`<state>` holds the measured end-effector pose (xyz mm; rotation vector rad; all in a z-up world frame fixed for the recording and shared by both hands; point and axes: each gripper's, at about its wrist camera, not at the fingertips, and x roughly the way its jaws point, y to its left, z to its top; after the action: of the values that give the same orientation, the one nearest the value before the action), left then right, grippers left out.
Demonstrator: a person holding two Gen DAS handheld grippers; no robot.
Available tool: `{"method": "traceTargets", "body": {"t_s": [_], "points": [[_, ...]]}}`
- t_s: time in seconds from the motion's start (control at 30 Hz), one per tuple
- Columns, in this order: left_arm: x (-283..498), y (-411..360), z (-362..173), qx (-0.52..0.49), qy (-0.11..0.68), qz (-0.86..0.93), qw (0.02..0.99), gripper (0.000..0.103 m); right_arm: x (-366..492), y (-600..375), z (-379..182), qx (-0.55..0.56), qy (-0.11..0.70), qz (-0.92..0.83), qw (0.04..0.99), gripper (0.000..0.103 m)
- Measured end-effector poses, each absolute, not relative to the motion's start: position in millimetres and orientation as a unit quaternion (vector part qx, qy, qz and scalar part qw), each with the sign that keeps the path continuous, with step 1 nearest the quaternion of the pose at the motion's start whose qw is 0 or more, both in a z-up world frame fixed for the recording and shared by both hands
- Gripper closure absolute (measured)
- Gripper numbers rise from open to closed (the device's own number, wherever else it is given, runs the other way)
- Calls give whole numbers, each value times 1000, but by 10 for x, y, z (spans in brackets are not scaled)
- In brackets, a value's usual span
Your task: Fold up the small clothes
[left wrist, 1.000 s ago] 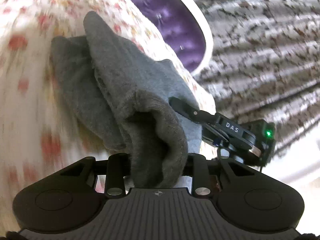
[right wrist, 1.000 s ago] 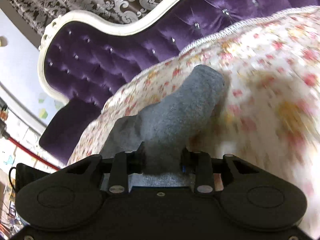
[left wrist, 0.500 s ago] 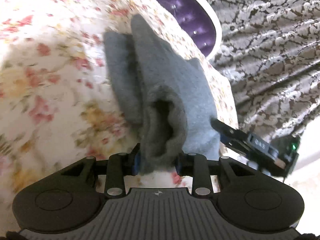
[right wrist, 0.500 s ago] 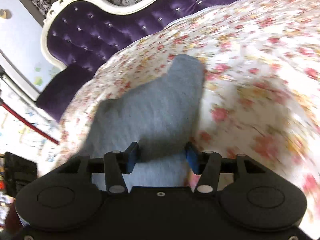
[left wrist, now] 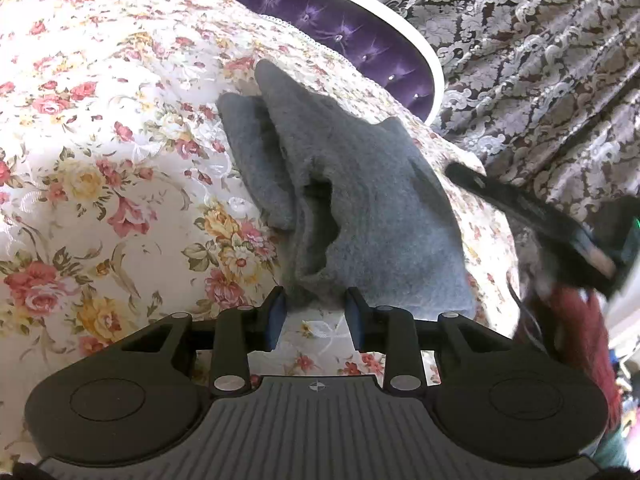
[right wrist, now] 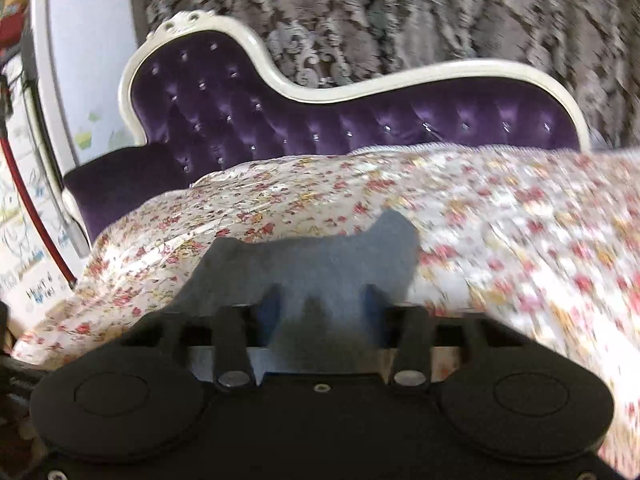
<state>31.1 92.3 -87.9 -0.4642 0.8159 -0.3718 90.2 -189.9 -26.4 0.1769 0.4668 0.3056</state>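
**Sock runs straight ahead of the left claw, cuff end nearest**

The grey sock (left wrist: 360, 200) lies on the floral bedspread (left wrist: 100, 160), near the purple headboard (left wrist: 340, 32). Its long axis runs away from the left claw (left wrist: 315, 308), toe far and up-left, open cuff close in. The left claw's blue pads (left wrist: 276, 312) pinch the cuff edge between them, jaws narrowly apart with the cloth filling the gap. A second layer of sock lies doubled beside the first on the left.

The right claw (right wrist: 320, 312) comes in from the sock's right side; in the left view it is the dark blurred arm (left wrist: 540, 216) beyond the heel. In its own view the sock (right wrist: 320, 264) sits between its fingers, which have just been closing; the blur hides whether the pads press the cloth, so I cannot tell its grip.

I judge the left claw the nearer to the cuff, so a fold would carry the cuff forward along that axis toward the toe.
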Motion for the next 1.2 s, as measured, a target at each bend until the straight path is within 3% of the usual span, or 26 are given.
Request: {"method": "traceTargets", "body": {"t_s": [0.13,0.27,0.43,0.53,0.73,0.87,0.97,1.2], "points": [[217,867,-825,-187,387,-169,887,70,1268,-1770,-323,58,239,137,959,67],[44,858,-596,-146,363,-156,907,70,1536,-1522,-593,48,299,172,937,65],[67,817,-183,-120,282,-154,939,52,1401,-1239,-711,-6,287,186,940,63],[357,731,-119,-108,265,-147,947,49,1381,-1276,-733,6,284,191,940,63],[1041,544,-301,-77,276,-120,951,49,1382,-1297,-717,16,279,188,941,63],[1331,504,-651,-36,331,-77,940,49,1376,-1345,-712,25,278,186,942,63],[1269,673,-855,-76,341,-77,934,43,1367,-1410,-705,30,279,180,943,63],[1088,733,-866,-94,328,-74,937,42,1396,-1672,-568,74,287,127,947,61]]}}
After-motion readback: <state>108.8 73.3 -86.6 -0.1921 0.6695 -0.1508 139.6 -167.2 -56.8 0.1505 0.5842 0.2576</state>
